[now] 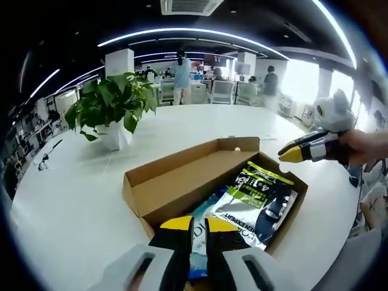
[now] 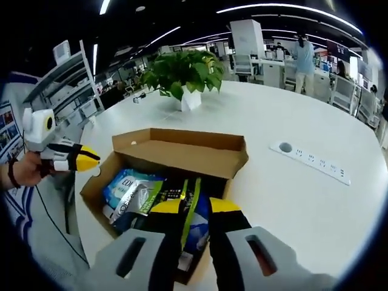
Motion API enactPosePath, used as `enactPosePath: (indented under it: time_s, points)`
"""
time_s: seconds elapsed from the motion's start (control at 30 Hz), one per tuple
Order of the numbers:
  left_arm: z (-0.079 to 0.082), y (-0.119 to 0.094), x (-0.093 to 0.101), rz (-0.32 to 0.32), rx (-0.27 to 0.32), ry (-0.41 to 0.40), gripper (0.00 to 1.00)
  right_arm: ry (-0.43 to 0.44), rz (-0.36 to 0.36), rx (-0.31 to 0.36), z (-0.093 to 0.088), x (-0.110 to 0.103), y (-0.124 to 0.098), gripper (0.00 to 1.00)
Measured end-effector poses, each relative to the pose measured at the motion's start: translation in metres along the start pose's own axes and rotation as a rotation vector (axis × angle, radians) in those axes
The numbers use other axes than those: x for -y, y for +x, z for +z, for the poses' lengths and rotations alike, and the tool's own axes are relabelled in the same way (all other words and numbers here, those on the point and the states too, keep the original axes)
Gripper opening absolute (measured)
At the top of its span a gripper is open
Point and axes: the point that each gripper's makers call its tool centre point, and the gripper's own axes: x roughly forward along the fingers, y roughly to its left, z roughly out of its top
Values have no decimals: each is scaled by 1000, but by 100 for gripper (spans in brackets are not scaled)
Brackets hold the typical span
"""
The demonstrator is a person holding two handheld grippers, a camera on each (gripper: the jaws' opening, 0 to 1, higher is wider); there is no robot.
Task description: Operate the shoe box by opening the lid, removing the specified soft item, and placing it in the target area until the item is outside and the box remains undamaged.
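The shoe box sat open on the white surface, soft bags inside, one reading "EXPERT". Left tongs and right tongs hovered narrow, holding nothing.

- The shoe box sits on a white round table, its top open, so its inside can be reached from above.
- Its lid is folded back along one long side and blocks entry from that side.
- Soft packets fill the box floor.
- A potted plant stands well apart behind the box.
- A white power strip lies on bare tabletop beside the box.
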Motion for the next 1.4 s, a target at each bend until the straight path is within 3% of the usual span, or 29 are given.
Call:
enactPosePath:
  time_s: [0.27,0.8,1.0,1.4]
  points:
    - [-3,-3,9,-22,3,7,6,-5,6,-45,-12,-1,9,18]
    - [-6,-4,-1,-10,0,-2,6,-11,30,-125,-29,-13,28,24]
    - [-10,-2,-4,-5,-13,-3,6,-16,30,-176,-40,-16,32,20]
    - [-10,0,-5,-5,-12,-2,6,-8,34,-172,-39,-24,29,9]
